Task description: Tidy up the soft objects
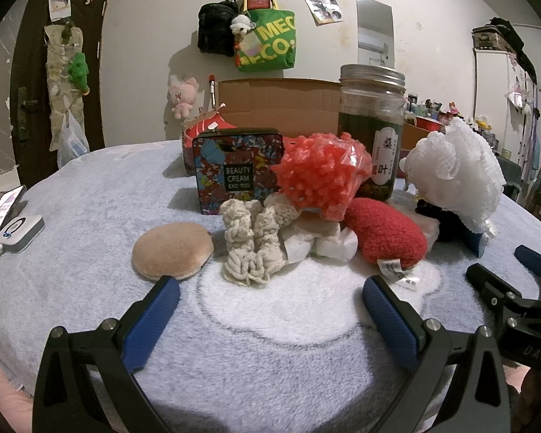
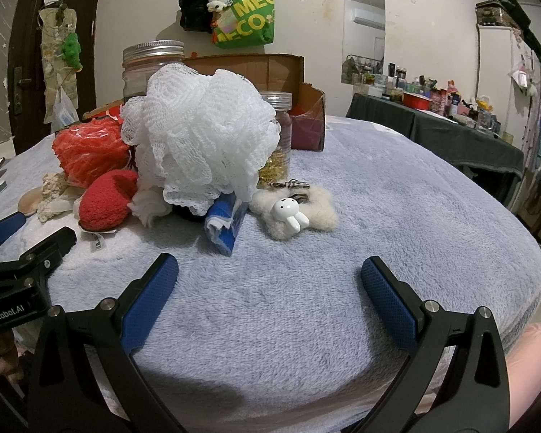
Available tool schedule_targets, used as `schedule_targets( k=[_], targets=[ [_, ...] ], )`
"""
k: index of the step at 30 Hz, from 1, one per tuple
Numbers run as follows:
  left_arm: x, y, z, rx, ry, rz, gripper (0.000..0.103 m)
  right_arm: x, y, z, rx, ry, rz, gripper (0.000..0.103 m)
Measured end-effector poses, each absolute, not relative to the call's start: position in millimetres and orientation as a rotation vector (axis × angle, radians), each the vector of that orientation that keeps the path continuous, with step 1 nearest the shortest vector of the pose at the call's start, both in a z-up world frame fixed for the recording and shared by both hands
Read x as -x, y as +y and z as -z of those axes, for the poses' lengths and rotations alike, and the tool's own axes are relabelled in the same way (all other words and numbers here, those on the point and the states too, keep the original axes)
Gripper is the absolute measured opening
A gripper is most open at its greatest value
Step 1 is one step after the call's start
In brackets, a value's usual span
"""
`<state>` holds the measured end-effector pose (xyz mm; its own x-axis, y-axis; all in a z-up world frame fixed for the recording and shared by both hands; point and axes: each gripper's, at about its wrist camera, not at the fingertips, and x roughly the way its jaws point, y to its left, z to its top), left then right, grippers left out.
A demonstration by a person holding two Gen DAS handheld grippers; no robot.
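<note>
Your left gripper (image 1: 270, 299) sits nearest the lens, its two blue-padded fingers (image 1: 151, 321) spread wide over the pale blue fleece blanket (image 1: 90, 216) and holding nothing. Your right gripper (image 2: 270, 281) is spread just as wide, also with nothing in it, above bare fleece.

From the left view, the soft pile lies at twelve o'clock. One round tan powder puff (image 1: 173, 250) rests at eleven o'clock, just beyond the left fingertip. Beside it stands one cream knitted bundle (image 1: 252, 245), touching crumpled white tissue (image 1: 324, 243). One red fuzzy pouch with a white tag (image 1: 386, 238) lies at one o'clock, under one bag of coral foam netting (image 1: 321, 176). One white mesh bath pouf (image 1: 454, 169) sits at two o'clock.

Behind them stand one floral tin marked BEAUTY CREAM (image 1: 238, 173), one tall glass jar with a metal lid (image 1: 371, 126), and one open cardboard box (image 1: 281, 104).

From the right view, one blue tissue packet (image 2: 225, 223) lies under the pouf, with one cream fluffy clip carrying a white rabbit (image 2: 292, 213) just beside it, and a second, smaller jar (image 2: 277, 133) behind.
</note>
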<state>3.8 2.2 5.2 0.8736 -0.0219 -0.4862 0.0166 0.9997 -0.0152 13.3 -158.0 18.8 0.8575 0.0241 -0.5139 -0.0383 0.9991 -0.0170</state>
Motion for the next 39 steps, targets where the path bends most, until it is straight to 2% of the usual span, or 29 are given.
schedule_targets(
  k=[7, 19, 29, 33, 39],
  targets=[
    [-4.0, 12.4, -28.1, 0.021, 0.482, 0.062, 0.103, -17.5, -168.7, -30.8, 0.006, 0.562, -0.088, 0.103],
    [-30.1, 8.6, -69.1, -0.039, 0.47, 0.167, 0.103, -37.5, -169.5, -81.2, 0.048, 0.457, -0.198, 0.103],
    [-63.4, 1.5, -79.9, -0.095, 0.523, 0.214, 0.103, -80.4, -173.6, -96.0, -0.025, 0.546, -0.379, 0.103],
    [-74.0, -1.6, -73.8, -0.11, 0.567, 0.225, 0.097, -99.0, -173.0, -90.6, -0.03, 0.602, -0.459, 0.103],
    [-80.2, -4.8, -67.2, -0.111, 0.601, 0.252, 0.097, -114.1, -174.5, -81.1, -0.073, 0.666, -0.529, 0.103]
  ],
)
